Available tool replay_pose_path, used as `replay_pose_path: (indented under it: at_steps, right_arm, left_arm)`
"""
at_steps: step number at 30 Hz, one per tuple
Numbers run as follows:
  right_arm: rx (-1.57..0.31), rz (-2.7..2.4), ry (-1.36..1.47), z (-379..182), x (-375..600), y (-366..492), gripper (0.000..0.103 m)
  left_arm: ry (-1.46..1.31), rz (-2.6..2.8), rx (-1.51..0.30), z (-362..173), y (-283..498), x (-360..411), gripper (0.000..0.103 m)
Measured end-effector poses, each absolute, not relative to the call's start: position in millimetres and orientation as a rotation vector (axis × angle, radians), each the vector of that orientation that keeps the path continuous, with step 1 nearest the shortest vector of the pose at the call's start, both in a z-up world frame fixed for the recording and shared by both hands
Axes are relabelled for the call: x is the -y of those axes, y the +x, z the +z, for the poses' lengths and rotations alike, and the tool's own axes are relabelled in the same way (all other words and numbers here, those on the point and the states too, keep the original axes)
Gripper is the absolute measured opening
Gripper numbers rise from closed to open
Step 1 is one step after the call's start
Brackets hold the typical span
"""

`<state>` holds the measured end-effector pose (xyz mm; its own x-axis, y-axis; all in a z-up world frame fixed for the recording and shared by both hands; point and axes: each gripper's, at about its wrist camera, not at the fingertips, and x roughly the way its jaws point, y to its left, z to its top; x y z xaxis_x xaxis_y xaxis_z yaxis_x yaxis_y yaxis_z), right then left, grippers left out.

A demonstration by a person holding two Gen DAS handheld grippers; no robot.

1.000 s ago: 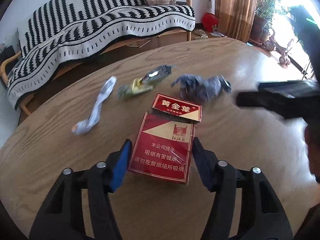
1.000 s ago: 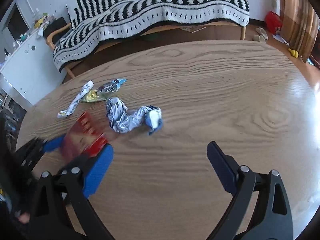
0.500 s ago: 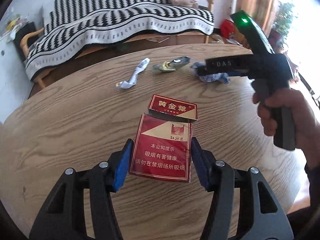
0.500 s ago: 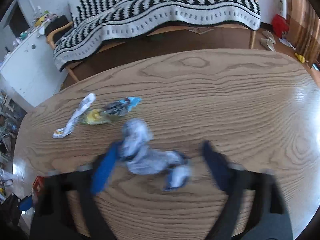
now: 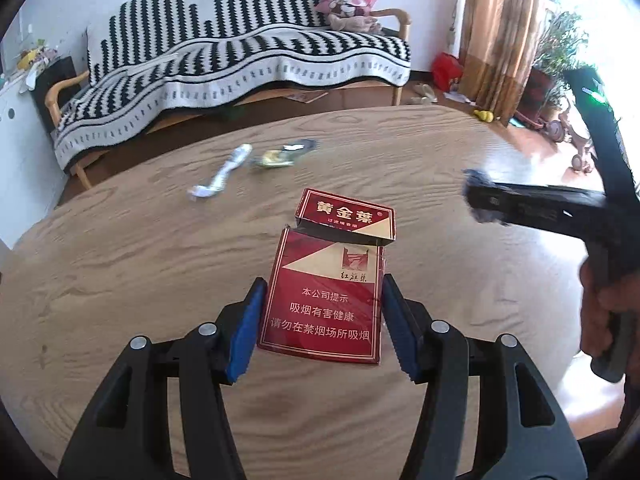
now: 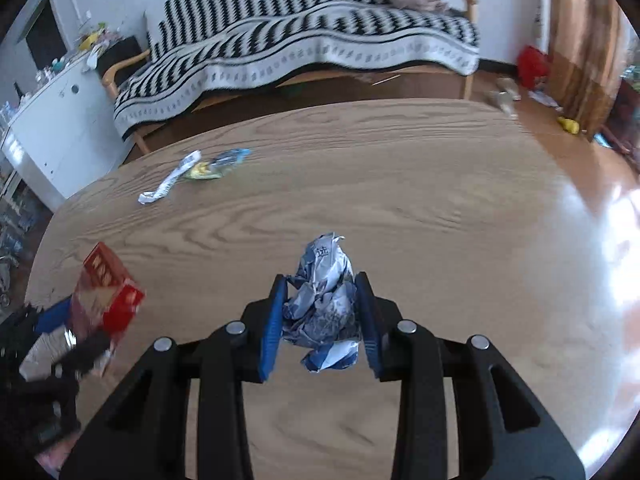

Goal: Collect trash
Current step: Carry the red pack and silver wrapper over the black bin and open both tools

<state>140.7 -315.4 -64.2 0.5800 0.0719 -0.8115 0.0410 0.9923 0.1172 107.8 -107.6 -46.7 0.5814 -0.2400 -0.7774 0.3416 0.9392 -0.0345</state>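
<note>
Striped sofa [image 5: 248, 60], curtain [image 5: 500, 32], wooden table [image 5: 120, 264].

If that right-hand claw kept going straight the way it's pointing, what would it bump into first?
Probably bare wooden table. The right gripper, shut on a crumpled wrapper, points steeply down; nothing else lies ahead, though depth is unclear.

Gripped red pack [image 5: 320, 304], crumpled wrapper [image 6: 322, 300]

**Printed text in view**

The red cigarette pack [image 5: 320, 300] reads 黄金葉 on its open lid, 红旗渠 on the front, then 本公司提示 吸烟有害健康 请勿在禁烟场所吸烟. The crumpled wrapper [image 6: 324, 296] shows one character, 选.
</note>
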Motion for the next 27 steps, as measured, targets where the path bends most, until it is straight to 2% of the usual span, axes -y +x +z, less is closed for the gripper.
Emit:
replay_pose_path:
  at_steps: [7,14,27]
  right_arm:
    - [-0.91,-0.148,0.171,-51.6,405.0,46.1,0.035]
    - [-0.867,-0.392,0.24,-52.3,507.8,-40.9,0.035]
    - [-0.926,-0.633,0.54,-116.8,648.1,-160.5,0.035]
  left_arm:
    - [0.2,-0.417,-0.839,-41.5,77.9,184.6,0.056]
    - [0.232,-0.621,-0.799,-39.5,36.6,296.1,0.056]
    - [0.262,-0.914,-0.815,-68.8,-26.1,459.6,0.056]
